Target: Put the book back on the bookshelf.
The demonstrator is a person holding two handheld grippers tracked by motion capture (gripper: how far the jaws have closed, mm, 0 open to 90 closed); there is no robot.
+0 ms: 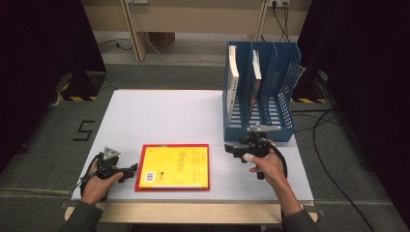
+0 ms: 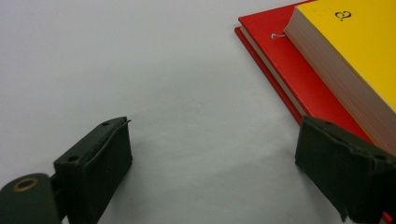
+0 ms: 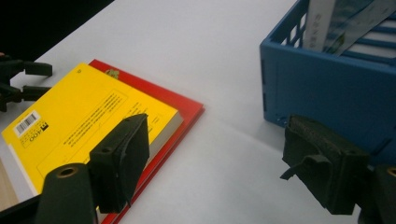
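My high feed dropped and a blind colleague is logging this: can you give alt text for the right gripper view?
The right gripper, jaws open and holding nothing, hangs over the white table. To its left a yellow book lies on a red book; to its right stands a blue file rack.

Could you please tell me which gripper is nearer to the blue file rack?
Right. The right gripper hovers just in front of the blue file rack, jaws open. The left gripper sits across the table, beside the yellow book.
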